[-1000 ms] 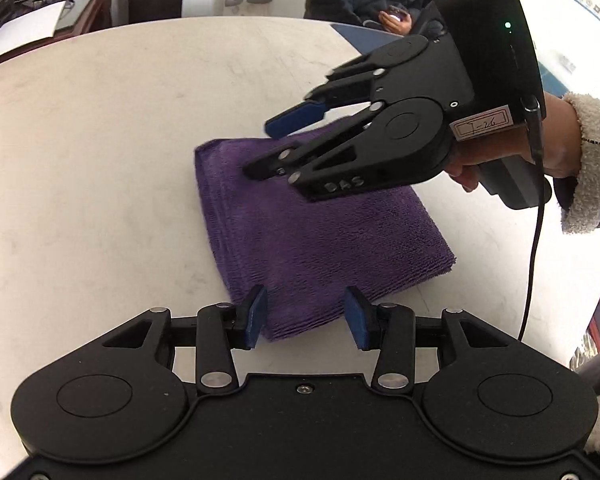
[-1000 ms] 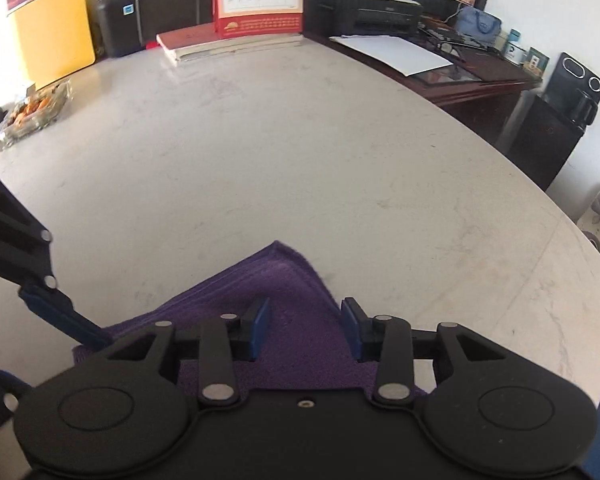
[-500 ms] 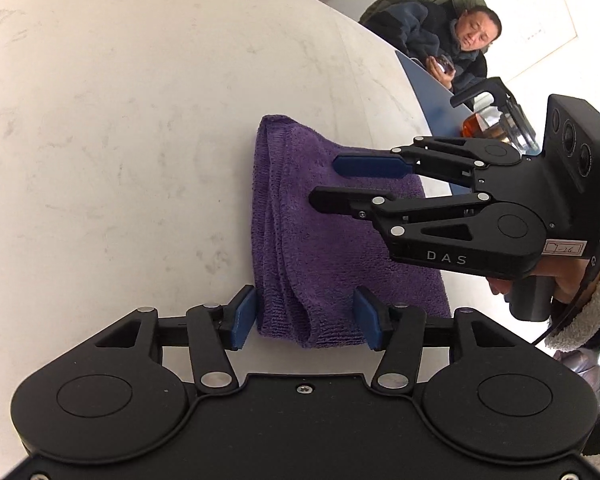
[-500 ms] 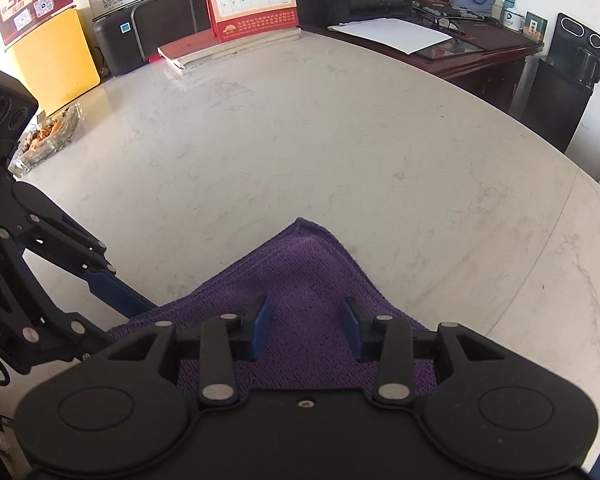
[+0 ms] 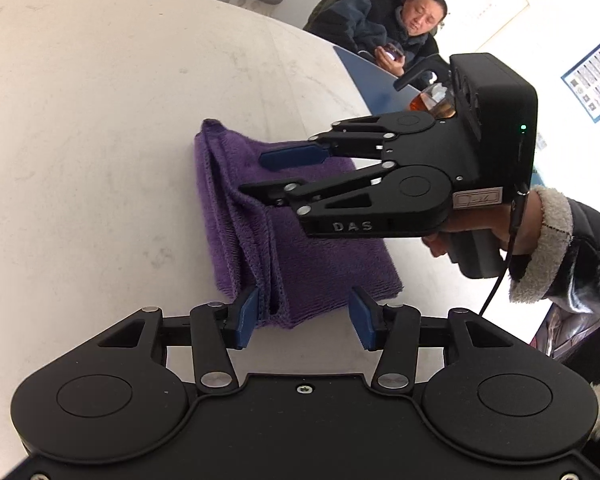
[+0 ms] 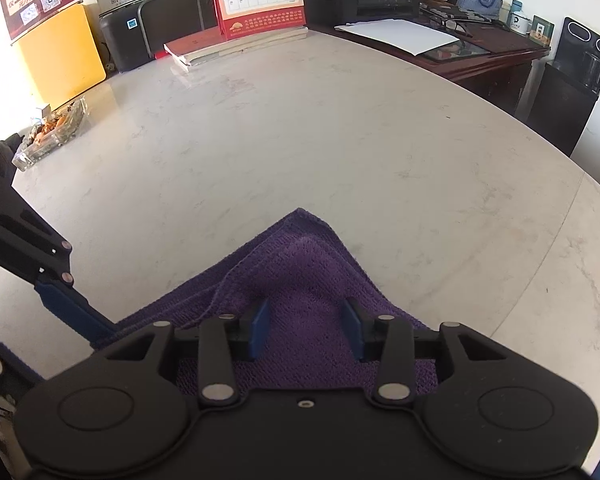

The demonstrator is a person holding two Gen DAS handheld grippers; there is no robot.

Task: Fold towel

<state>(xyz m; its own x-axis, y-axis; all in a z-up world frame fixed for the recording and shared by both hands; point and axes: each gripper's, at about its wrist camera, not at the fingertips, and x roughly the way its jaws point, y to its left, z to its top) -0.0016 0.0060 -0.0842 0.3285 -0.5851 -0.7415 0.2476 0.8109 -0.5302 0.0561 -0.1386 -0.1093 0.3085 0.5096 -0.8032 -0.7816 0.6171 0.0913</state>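
The purple towel lies folded in several layers on the pale marble table, in the middle of the left wrist frame, its long axis running from the lower centre up toward the upper left. In the right wrist view the same towel fills the lower centre, one corner pointing up the frame.

The left gripper sits at the bottom of its frame with jaws apart, the near short end of the towel lying between them; the left pad looks to be touching the stacked edges, the right pad stands just clear of the cloth. It holds nothing.

The right gripper reaches in from the right of the left wrist frame, across the towel's long axis, over the upper half. Its jaws are apart too, 1 blue pad above the cloth and the lower finger resting at the raised ridge of layers. In its own view the right gripper has both pads spread with towel surface between them, nothing pinched.

My reading: the towel looks nearly done, and the loose ridge along the left long edge is what needs tidying. The left gripper is nearer that end and lined up with the axis; the right comes at it sideways.
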